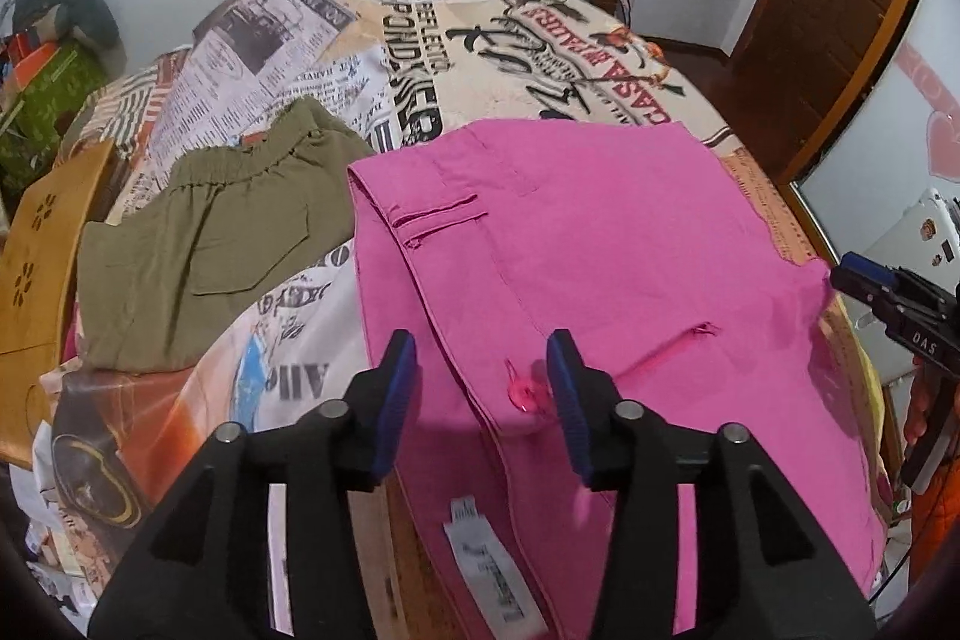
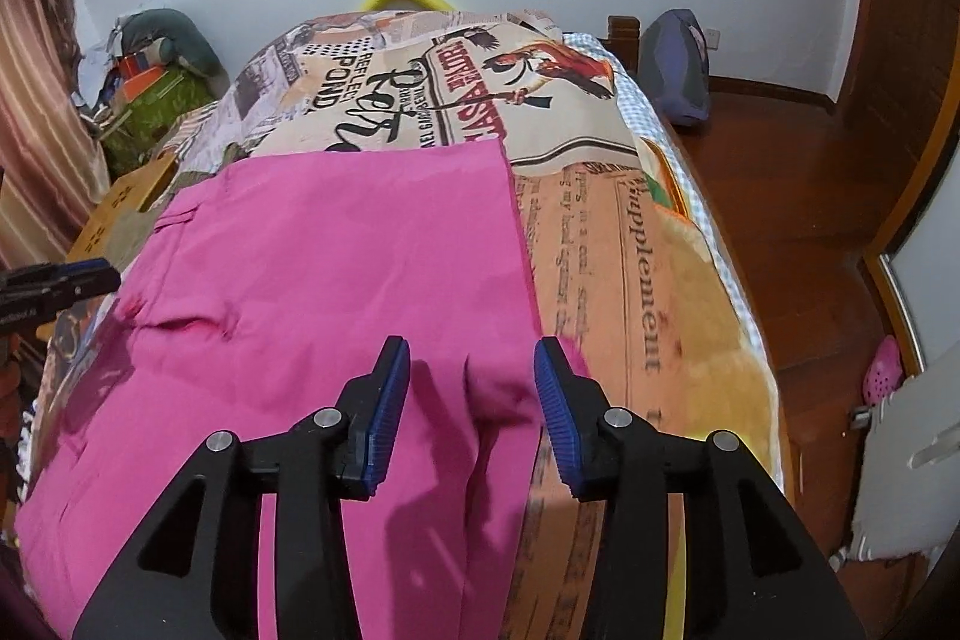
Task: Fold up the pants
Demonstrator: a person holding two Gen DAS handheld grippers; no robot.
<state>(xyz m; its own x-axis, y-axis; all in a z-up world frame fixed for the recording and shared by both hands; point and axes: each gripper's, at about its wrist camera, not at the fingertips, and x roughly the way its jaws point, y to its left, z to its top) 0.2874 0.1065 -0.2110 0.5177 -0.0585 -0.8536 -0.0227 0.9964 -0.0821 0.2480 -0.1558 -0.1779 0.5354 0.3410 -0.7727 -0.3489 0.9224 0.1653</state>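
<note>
Bright pink pants (image 1: 600,250) lie folded on the printed bedspread, waistband and a pink button toward me in the left wrist view. My left gripper (image 1: 483,388) hangs open just above the waistband edge, nothing pressed between its blue pads. In the right wrist view the same pink pants (image 2: 336,268) spread flat. Above their right edge, where the cloth bunches a little, my right gripper (image 2: 472,394) stands open and holds nothing. The right gripper (image 1: 864,286) shows at the right edge of the left wrist view, and the left gripper (image 2: 66,280) at the left edge of the right wrist view.
Olive-green shorts (image 1: 204,232) lie folded left of the pink pants. The newspaper-print bedspread (image 2: 630,250) covers the bed. A cardboard box (image 1: 42,256) stands at the bed's left side, clutter piles by the wall (image 2: 150,58), and a wooden floor (image 2: 798,196) runs along the right.
</note>
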